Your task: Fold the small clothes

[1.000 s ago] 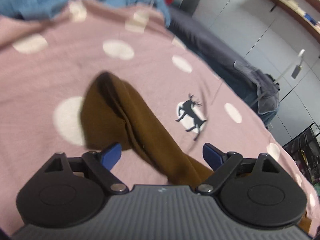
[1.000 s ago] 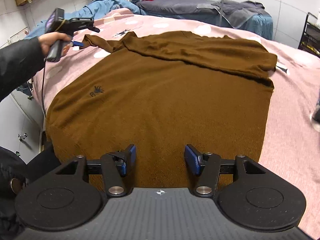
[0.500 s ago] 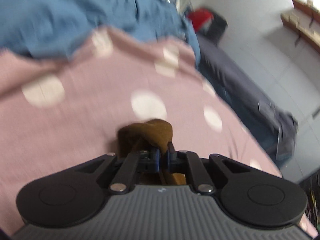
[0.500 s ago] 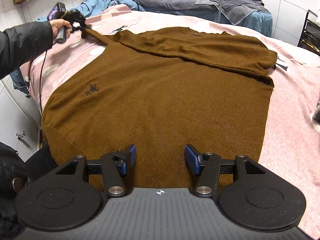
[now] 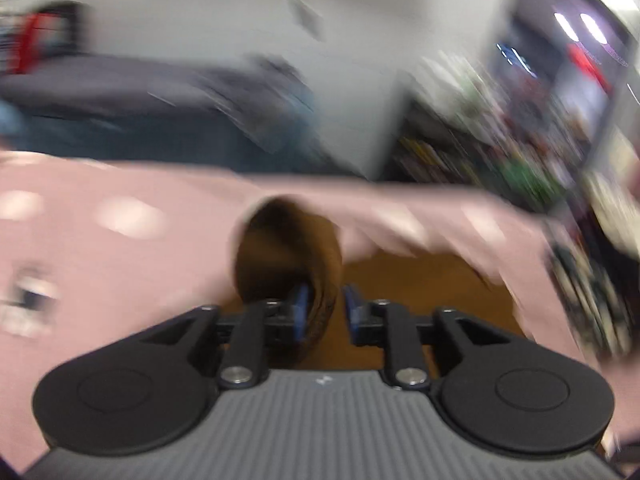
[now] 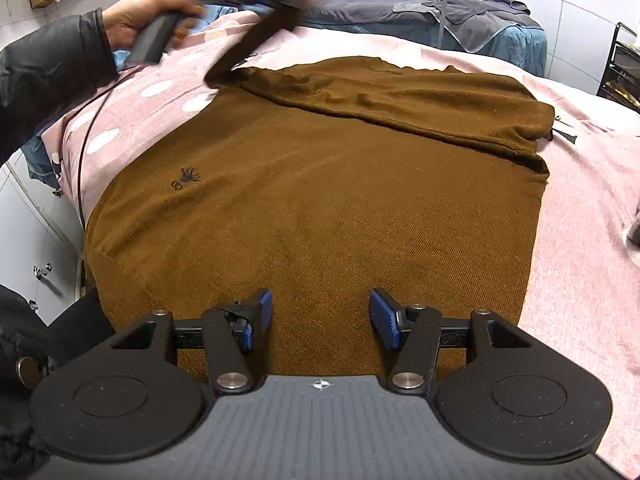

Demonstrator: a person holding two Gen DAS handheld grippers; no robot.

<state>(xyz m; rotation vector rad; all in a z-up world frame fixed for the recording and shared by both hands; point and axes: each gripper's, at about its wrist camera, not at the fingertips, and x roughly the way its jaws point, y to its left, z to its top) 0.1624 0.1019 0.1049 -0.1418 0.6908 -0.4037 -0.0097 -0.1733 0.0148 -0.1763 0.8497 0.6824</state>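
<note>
Since a second ago the left tongs [image 5: 323, 312] have taken the sleeve cuff [image 5: 288, 252] off the pink bedspread [image 6: 580, 208] and swung it up, blurred. Spread flat on the bed, the brown sweater [image 6: 320, 208] has one sleeve already laid across its top; folding in the second looks underway. Left jaws are opening with the cuff between them, so the sleeve wants laying across the chest next. Parted and empty, the right tongs [image 6: 320, 316] hover over the hem. Grey towel [image 6: 480, 16] and wire rack [image 6: 620, 68] sit clear.
</note>
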